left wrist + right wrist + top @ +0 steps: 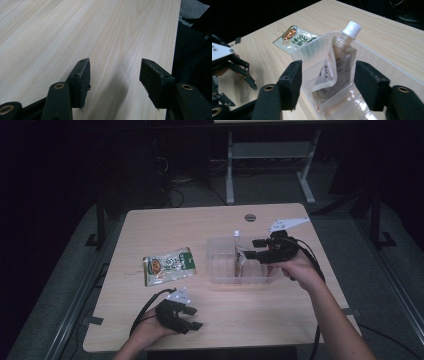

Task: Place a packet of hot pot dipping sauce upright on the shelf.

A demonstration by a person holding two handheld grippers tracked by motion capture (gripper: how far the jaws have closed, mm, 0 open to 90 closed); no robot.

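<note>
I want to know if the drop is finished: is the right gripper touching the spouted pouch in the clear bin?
Apart. The right gripper view shows the right gripper open, both pads clear of the spouted pouch standing in the clear bin.

Count on the counter [150, 320]: one clear plastic tub [220, 270], far right. One spouted pouch [239, 260] with a white cap, standing inside it. One flat green packet [169, 266], left of the tub. Two hand-held grippers: left hand-held gripper [195, 318] near, right hand-held gripper [252, 248] far.
</note>
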